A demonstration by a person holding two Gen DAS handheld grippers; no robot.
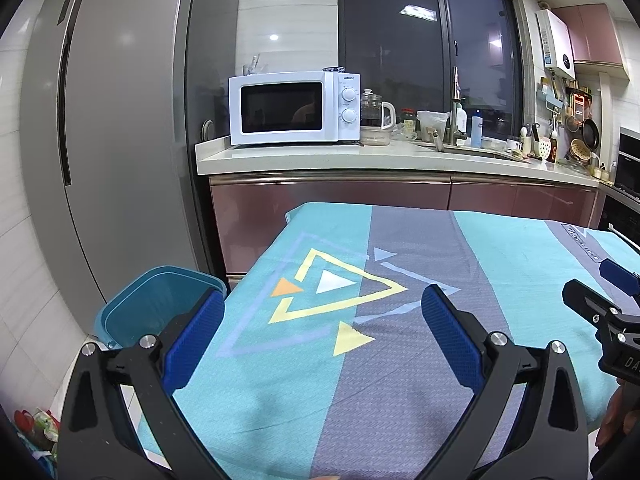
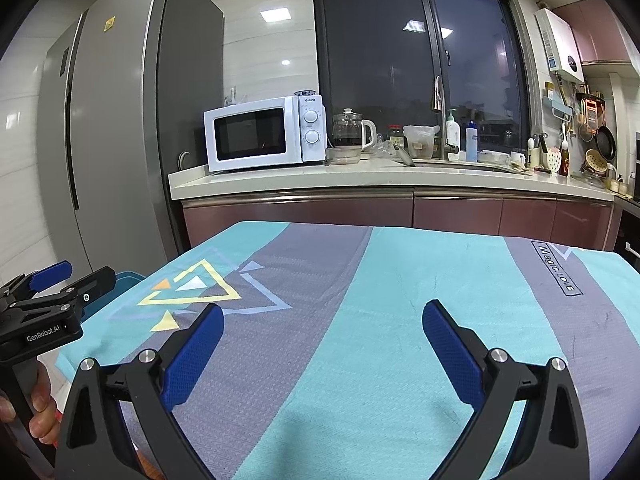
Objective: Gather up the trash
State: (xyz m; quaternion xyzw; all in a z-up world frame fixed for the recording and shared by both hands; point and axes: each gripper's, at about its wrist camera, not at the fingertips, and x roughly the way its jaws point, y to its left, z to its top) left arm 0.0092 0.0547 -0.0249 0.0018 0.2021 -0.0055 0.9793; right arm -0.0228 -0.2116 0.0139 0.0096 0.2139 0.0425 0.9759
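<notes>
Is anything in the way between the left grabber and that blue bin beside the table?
Nothing visible blocks it. The open left gripper hovers over the patterned turquoise-and-grey tablecloth, and the blue plastic bin stands on the floor just past the table's left edge.

White microwave (image 1: 294, 109) on counter (image 1: 360, 160), bowl on top of it. Glass kettle (image 1: 374, 110) just right of microwave, glass dish in front of it. Faucet (image 1: 456, 104) at sink, bottles beside. Grey fridge (image 1: 112, 120) left of counter. Dark window (image 1: 428, 40) behind. Water heater (image 1: 558, 42) on right wall, pans and utensils hanging below. Patterned teal-grey cloth (image 1: 400, 340) covers table.
</notes>
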